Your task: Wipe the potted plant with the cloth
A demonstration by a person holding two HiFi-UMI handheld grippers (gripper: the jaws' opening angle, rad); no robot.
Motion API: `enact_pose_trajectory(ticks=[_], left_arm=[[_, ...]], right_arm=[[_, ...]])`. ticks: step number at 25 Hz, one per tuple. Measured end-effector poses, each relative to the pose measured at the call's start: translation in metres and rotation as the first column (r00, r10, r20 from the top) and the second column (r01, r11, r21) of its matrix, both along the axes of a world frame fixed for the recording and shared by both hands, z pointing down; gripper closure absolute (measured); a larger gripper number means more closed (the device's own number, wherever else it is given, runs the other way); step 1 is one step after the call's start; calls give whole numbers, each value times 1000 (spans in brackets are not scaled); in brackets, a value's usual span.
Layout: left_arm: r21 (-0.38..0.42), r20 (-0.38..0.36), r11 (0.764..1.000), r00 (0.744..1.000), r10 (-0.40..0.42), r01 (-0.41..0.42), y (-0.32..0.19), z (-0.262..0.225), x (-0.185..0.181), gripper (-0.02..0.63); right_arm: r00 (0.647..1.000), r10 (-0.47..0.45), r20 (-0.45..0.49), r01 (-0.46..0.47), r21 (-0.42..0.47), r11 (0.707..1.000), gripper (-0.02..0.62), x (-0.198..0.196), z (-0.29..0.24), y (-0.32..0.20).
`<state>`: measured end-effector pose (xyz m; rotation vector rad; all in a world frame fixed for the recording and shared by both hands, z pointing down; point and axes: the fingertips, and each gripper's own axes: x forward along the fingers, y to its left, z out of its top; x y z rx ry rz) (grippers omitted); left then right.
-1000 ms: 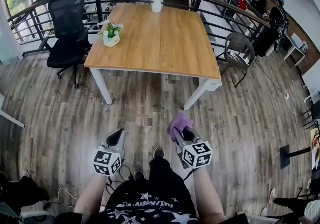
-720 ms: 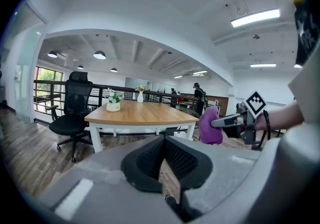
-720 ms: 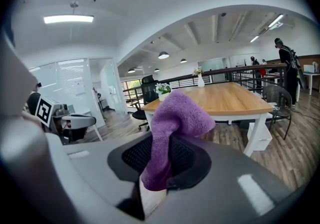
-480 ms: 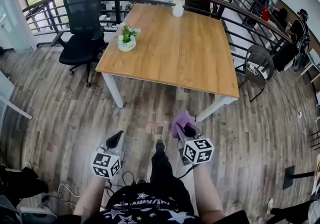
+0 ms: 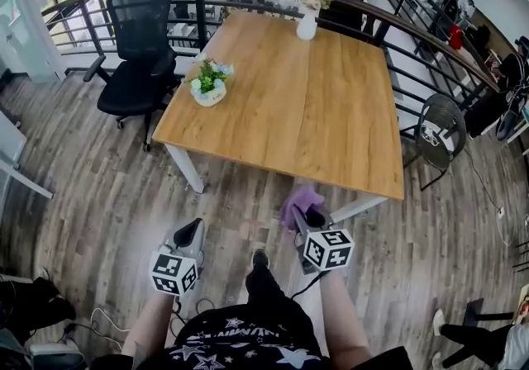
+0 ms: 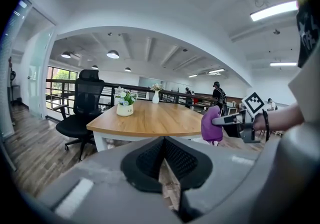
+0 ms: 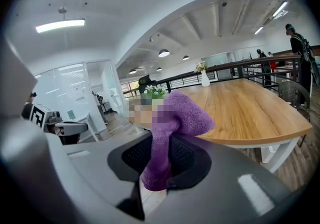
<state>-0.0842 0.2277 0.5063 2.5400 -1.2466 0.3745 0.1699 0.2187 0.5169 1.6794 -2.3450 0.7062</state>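
Closer than a second ago, the wooden table (image 5: 331, 112) fills more of the head view. Both my grippers are short of its near edge, out over the floor. The potted plant (image 5: 208, 83) stands on the table's left side, close to that edge and well apart from either gripper. A white vase (image 5: 307, 26) stands at the table's far edge. My right gripper (image 5: 309, 216) is clamped on the purple cloth (image 5: 299, 199), which bunches out past the tips toward the table. I judge that this lets a soft wad lead when I reach the leaves. My left gripper (image 5: 191, 233) has its jaws pressed together with nothing between them, free, I take it, to steady the pot. Wiping has not begun.
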Motion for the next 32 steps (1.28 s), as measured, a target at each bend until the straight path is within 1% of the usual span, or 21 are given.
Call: enact_pose_trajectory(ticks=[3,8,13,17,20,23,27,32], left_arm=[[-2,-2,1000,1000,-9,9,-25,-4,15,604],[0,6,999,999,-32,32,-63,-9,41,604],[30,15,998,998,-61,61,-101,-18,65,604],[49,17,995,996,-86,85,-125,-25,77,604],[55,12,993,994,-109,108,-136,-28,80,604],[40,8,991,992,-130,129,-139,-28,80,604],[33,42,985,984,-172,171,-143,-28,69,604],[42,46,978,977,-208,206,-151,-33,57,604]], right_arm=[[999,-32,-4,31,-4,999,511,9,-2,-29],[999,-48,3,48,-2,999,511,36,-7,-77],[998,-68,15,67,16,998,511,63,-8,-119],[995,-93,19,93,21,995,511,74,-10,-149],[993,-108,37,107,29,994,511,75,-11,-169],[989,-138,52,137,24,990,511,71,-11,-180],[983,-177,55,177,7,984,511,63,-11,-191],[978,-201,57,201,4,980,509,54,-13,-207]])
